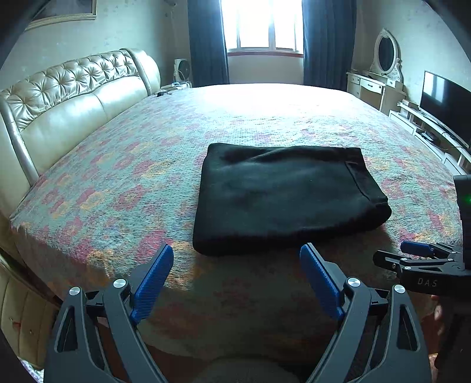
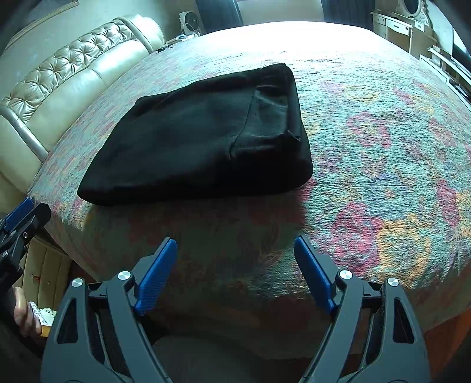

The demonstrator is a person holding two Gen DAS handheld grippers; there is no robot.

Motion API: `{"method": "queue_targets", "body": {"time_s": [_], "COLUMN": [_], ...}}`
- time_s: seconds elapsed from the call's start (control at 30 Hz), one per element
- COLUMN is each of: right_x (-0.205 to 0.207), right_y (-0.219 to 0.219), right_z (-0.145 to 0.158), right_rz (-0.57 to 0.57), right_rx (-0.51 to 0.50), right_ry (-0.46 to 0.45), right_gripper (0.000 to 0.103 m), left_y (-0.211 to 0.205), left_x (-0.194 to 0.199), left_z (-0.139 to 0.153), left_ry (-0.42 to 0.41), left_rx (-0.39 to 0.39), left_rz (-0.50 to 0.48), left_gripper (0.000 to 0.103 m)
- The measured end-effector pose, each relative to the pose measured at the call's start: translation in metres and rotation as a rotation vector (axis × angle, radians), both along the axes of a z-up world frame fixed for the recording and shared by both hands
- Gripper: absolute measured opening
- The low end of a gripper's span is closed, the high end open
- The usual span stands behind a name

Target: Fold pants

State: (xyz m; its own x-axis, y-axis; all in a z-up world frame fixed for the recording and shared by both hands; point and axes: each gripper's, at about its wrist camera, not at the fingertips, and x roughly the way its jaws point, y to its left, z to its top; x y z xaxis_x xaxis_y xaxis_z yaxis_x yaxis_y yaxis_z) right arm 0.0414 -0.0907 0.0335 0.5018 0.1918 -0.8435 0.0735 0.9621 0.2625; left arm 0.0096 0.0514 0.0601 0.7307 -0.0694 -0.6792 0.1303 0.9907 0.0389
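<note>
The black pants [image 1: 282, 197] lie folded into a thick, compact rectangle on the bed [image 1: 123, 165], flat on its floral cover, near the edge closest to the cameras. In the left wrist view the bundle sits at about 12 o'clock from the left hand-held gripper [image 1: 237, 262], just beyond its tips and apart from them. In the right wrist view the pants [image 2: 200, 141] lie toward 11 o'clock of the right hand-held gripper [image 2: 235, 253], also untouched, with a seamed band showing along their right side.

Both hand-held grippers have their blue-padded fingers spread wide apart with nothing between them, and both hover over the near edge of the bed, tilted downward. The right one enters the left view at 3 o'clock; the left one appears at 9 o'clock in the right view, with part of a person's hand [image 2: 25, 312] below it.

A tufted cream headboard [image 1: 67, 97] runs along the bed at 10 o'clock, a bright window [image 1: 262, 26] with dark curtains stands at 12 o'clock, and a television [image 1: 444, 100] at 2 o'clock
</note>
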Motion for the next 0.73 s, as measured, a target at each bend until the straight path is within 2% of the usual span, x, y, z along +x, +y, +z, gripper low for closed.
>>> {"method": "queue_targets", "body": {"time_s": [0.27, 0.4, 0.47, 0.53, 0.6, 0.73], "right_x": [-0.001, -0.001, 0.0, 0.0, 0.0, 0.002], "right_y": [0.002, 0.002, 0.002, 0.003, 0.002, 0.0], "right_z": [-0.003, -0.003, -0.003, -0.004, -0.004, -0.004], "right_rz": [-0.003, -0.001, 0.001, 0.001, -0.001, -0.006], "right_rx": [0.009, 0.009, 0.011, 0.013, 0.015, 0.017], "right_ry": [0.013, 0.014, 0.013, 0.014, 0.015, 0.016], "right_gripper": [0.082, 0.082, 0.082, 0.082, 0.082, 0.082], "left_y": [-0.004, -0.011, -0.01, -0.005, 0.002, 0.009], "left_x": [-0.007, -0.014, -0.015, -0.013, -0.006, 0.005], "left_z": [0.003, 0.011, 0.016, 0.017, 0.01, -0.001], "left_ry": [0.023, 0.031, 0.003, 0.003, 0.044, 0.084], "left_rx": [-0.015, -0.011, -0.023, -0.046, -0.065, -0.027], "left_rz": [-0.025, -0.118, -0.105, -0.051, -0.013, 0.045], "left_gripper": [0.089, 0.091, 0.091, 0.091, 0.091, 0.091]}}
